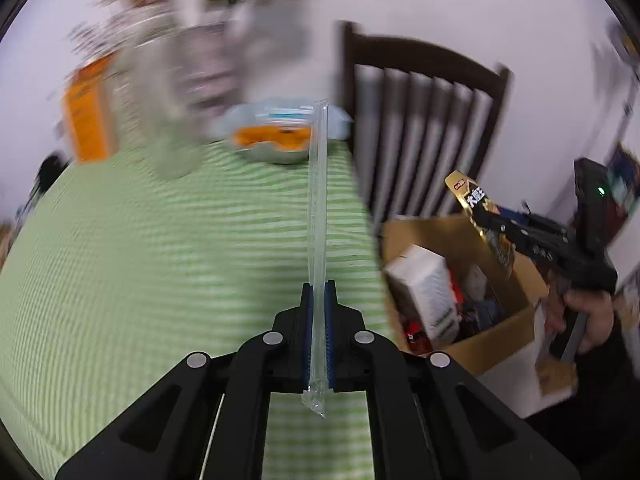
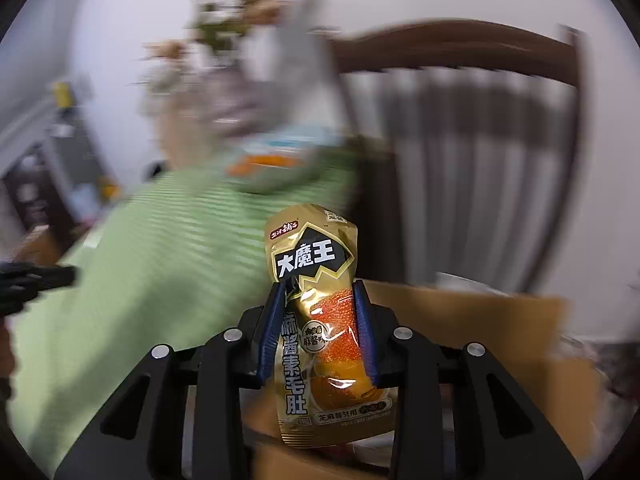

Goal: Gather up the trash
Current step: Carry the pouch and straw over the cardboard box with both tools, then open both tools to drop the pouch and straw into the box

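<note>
Left claw (image 1: pixel 319 292) pinching clear wrapper (image 1: pixel 319 208), upright

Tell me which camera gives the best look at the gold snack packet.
The right wrist view: the gold snack packet fills the centre, sharp, label readable, clamped by the right gripper. The left wrist view shows the packet only small and edge-on at the right, held above the cardboard box.

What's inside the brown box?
In the cardboard box lies a white carton, with red and dark bits beside it, too blurry to name. The right tongs and their gold snack packet hide the far corner.
</note>
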The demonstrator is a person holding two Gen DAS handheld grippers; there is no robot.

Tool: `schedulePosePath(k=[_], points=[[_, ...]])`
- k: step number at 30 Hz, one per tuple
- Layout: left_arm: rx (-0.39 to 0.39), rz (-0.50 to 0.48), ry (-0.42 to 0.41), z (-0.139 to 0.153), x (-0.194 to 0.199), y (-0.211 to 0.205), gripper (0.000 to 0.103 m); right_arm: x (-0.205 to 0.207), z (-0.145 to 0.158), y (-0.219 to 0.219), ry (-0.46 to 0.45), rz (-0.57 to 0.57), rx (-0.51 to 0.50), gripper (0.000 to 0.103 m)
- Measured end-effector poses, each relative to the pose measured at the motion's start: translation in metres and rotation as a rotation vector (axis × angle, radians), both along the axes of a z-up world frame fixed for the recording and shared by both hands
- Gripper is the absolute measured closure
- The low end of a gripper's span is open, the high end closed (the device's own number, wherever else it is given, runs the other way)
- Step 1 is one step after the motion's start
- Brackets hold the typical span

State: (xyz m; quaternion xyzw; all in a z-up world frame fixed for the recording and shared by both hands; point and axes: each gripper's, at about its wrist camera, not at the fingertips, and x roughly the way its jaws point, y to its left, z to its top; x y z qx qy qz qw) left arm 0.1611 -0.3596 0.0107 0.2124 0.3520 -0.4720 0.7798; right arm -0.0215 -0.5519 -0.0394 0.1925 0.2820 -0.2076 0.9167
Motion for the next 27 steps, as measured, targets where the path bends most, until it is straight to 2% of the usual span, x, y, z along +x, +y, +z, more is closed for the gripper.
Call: schedulePosePath(k=[2, 7, 10, 14, 17, 19, 21, 24, 27], points=[[0.01, -0.069, -0.001, -0.006, -0.016, -0.027, 0.1, -0.03, -0.024, -0.028, 0.063, -0.098, 0.013, 0.069], [0.042, -0.202, 0.013, -0.022, -0.057, -0.076, 0.1, -0.074, -0.065, -0.061, 0.137, -0.197, 0.075, 0.068], [0.073, -0.28, 0.016, -0.035, -0.078, -0.101, 0.1, -0.085, -0.084, -0.068, 0.183, -0.222, 0.084, 0.067], [0.136, -0.381, 0.017, -0.058, -0.104, -0.136, 0.1, -0.091, -0.102, -0.074, 0.199, -0.226, 0.114, 0.066], [0.182, -0.423, 0.007, -0.076, -0.121, -0.158, 0.1, -0.095, -0.114, -0.076, 0.202, -0.232, 0.138, 0.057], [0.211, -0.443, 0.018, -0.09, -0.127, -0.172, 0.1, -0.095, -0.125, -0.081, 0.216, -0.234, 0.17, 0.055], [0.245, -0.457, 0.018, -0.104, -0.133, -0.186, 0.1, -0.1, -0.126, -0.084, 0.209, -0.247, 0.17, 0.048], [0.286, -0.487, 0.031, -0.121, -0.138, -0.198, 0.1, -0.114, -0.113, -0.09, 0.143, -0.304, 0.142, 0.043], [0.347, -0.524, 0.037, -0.146, -0.146, -0.211, 0.1, -0.136, -0.101, -0.102, 0.084, -0.37, 0.124, 0.041]])
